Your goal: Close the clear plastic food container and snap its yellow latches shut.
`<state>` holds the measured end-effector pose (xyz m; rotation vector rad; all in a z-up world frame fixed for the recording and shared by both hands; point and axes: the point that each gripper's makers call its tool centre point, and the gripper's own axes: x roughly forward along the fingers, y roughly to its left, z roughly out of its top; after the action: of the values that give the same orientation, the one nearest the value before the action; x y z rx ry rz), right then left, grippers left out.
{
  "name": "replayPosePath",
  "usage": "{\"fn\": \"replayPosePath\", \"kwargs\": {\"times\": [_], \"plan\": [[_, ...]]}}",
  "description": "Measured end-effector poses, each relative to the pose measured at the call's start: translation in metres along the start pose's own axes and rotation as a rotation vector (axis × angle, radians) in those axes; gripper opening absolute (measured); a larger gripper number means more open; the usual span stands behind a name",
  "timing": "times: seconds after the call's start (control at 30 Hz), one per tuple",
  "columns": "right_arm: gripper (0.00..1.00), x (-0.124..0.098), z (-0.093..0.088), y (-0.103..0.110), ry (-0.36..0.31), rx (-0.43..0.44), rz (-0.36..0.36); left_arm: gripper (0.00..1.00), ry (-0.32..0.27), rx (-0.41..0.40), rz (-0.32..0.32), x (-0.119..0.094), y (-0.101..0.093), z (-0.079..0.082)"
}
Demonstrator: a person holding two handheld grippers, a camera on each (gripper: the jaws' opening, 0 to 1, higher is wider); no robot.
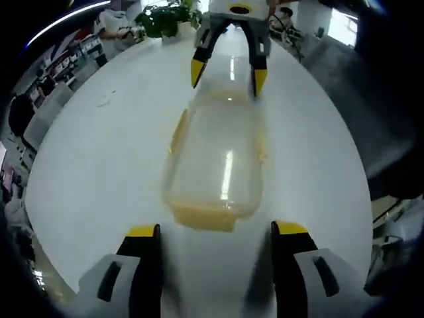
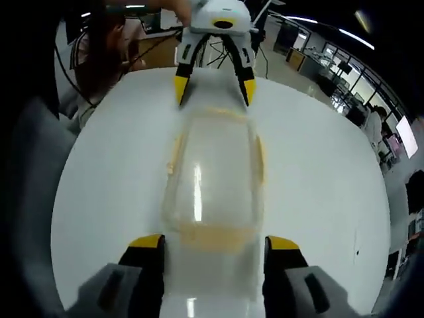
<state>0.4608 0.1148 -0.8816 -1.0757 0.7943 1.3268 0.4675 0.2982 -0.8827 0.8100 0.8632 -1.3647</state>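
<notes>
One white round surface (image 1: 99, 165) in an office room carries one clear plastic container (image 1: 215, 162), lid on, lying between two claws. Left claw (image 1: 215, 232) and right claw (image 2: 212, 244) — both spread open, one at each end. A potted plant (image 1: 165, 18) stands at the far edge in the left gripper view.

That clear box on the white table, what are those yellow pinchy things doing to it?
A person holds two tongs, one at each end of the box. The box lies on the table with its lid on. The left tongs are open, just short of the near yellow latch. The right tongs are open too, with their end of the box between the tips. Whether the latches are snapped shut is too blurry to tell.
</notes>
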Motion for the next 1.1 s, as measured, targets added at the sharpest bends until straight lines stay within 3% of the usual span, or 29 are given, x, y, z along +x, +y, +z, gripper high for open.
{"fn": "replayPosePath", "kwargs": {"times": [0.07, 0.1, 0.13, 0.27, 0.4, 0.6, 0.73, 1.1], "plan": [[0.52, 0.007, 0.000, 0.003, 0.008, 0.022, 0.026, 0.57, 0.033, 0.051, -0.014, 0.005, 0.000, -0.006], [0.49, 0.008, 0.003, 0.006, -0.007, 0.058, 0.065, 0.58, -0.029, 0.083, -0.019, 0.007, 0.002, 0.007], [0.47, 0.008, 0.005, 0.002, -0.016, 0.088, 0.054, 0.57, 0.008, 0.038, -0.014, 0.004, 0.004, 0.001], [0.38, 0.010, 0.006, 0.006, -0.007, 0.161, 0.116, 0.49, -0.005, 0.076, -0.024, 0.006, 0.002, 0.007], [0.37, 0.011, 0.008, 0.002, -0.004, 0.139, 0.116, 0.44, -0.030, 0.085, -0.026, 0.009, 0.003, 0.012], [0.37, 0.012, 0.007, -0.001, 0.027, 0.107, 0.139, 0.37, 0.002, 0.083, -0.020, 0.008, 0.007, 0.011], [0.38, 0.012, 0.007, -0.004, 0.069, 0.089, 0.152, 0.37, 0.045, 0.114, -0.026, 0.009, 0.008, 0.012], [0.36, 0.011, 0.005, -0.005, 0.077, 0.088, 0.145, 0.36, 0.036, 0.086, -0.012, 0.008, 0.008, 0.009]]}}
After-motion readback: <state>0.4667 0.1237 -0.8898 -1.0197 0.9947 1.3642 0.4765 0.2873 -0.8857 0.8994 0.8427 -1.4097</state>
